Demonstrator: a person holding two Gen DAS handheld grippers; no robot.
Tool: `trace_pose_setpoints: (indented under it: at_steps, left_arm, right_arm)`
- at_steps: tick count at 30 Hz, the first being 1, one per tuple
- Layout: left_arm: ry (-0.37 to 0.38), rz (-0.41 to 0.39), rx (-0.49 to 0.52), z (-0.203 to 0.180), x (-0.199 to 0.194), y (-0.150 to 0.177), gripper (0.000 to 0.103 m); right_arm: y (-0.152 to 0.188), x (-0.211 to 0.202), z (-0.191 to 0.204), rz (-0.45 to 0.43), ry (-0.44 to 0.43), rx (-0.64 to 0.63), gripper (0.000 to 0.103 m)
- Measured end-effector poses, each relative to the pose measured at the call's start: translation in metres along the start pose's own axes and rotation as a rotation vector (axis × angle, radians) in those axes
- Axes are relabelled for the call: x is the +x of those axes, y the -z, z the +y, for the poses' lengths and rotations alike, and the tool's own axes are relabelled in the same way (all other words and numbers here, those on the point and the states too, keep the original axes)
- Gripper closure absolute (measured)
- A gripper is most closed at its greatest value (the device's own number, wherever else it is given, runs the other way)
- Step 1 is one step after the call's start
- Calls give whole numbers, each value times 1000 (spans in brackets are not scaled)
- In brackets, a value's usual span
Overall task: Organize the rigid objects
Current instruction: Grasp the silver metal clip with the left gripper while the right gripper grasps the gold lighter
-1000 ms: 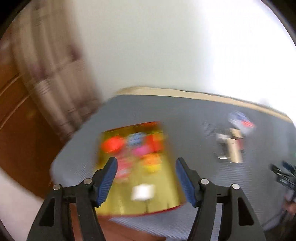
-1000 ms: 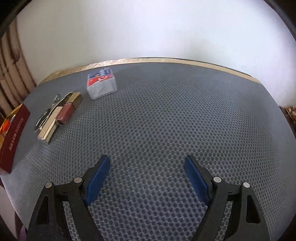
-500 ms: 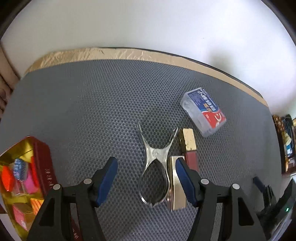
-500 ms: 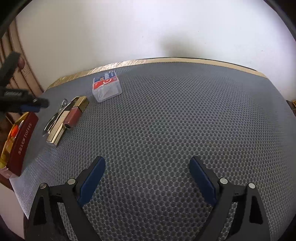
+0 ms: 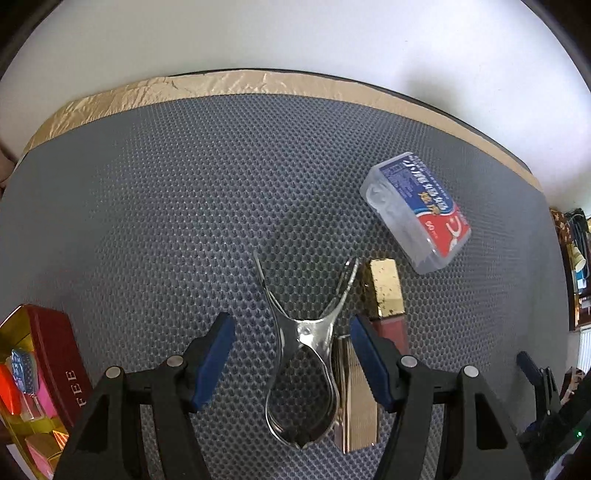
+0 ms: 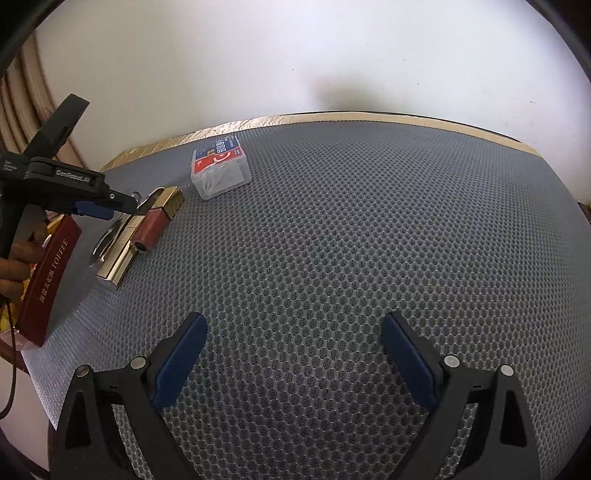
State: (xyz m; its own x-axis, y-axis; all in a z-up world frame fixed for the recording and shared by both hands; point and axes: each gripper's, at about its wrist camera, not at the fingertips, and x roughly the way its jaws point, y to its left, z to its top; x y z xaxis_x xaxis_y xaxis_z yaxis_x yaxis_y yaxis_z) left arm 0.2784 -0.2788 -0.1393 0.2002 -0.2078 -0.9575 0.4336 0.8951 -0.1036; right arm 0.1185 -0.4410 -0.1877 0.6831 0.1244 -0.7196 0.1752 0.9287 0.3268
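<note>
Two claws released, left (image 5: 290, 360) over one metal clip (image 5: 303, 369); right (image 6: 291, 354) widening, empty

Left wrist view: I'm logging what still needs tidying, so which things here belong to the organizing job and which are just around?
Job:
- metal clip
- gold case
- lip gloss tube
- clear plastic box
- toffee tin
- left gripper, open over the clip

Around:
- grey mat
- gold tape edge
- white wall
</note>
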Motion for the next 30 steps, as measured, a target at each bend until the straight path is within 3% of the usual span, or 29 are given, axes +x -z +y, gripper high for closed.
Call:
trace_pose_setpoints:
  at_steps: [3, 4, 5, 13, 17, 19, 21, 23, 26, 30]
  left_arm:
    - [-18, -1, -16, 5, 6, -4, 40]
    - [-15, 4, -21, 8, 8, -4, 60]
    - [-7, 19, -26, 14, 14, -8, 64]
    - [25, -41, -105, 37, 6, 14, 66]
    - [85, -55, -186, 54, -12, 38, 66]
    - [103, -73, -209, 59, -26, 47, 67]
    - [119, -100, -217, 64, -43, 56, 67]
    - [126, -124, -222, 68, -61, 60, 67]
    - [146, -142, -240, 78, -79, 66, 68]
    - [155, -174, -261, 83, -105, 80, 68]
  right_arm:
    - [0, 1, 1, 3, -1, -3, 7]
    - [0, 1, 1, 4, -1, -4, 6]
    - [-1, 2, 2, 4, -1, -5, 6]
    - [-3, 4, 6, 10, 3, -9, 5]
    - [-3, -1, 7, -20, -16, -6, 7]
    - [-2, -4, 14, -27, -51, -33, 15]
    - [-2, -2, 29, 16, -139, -40, 20]
    - [-3, 1, 49, 55, -242, -15, 20]
    - [-8, 10, 88, 103, -332, -25, 20]
    - [-23, 23, 125, 127, -363, -35, 30]
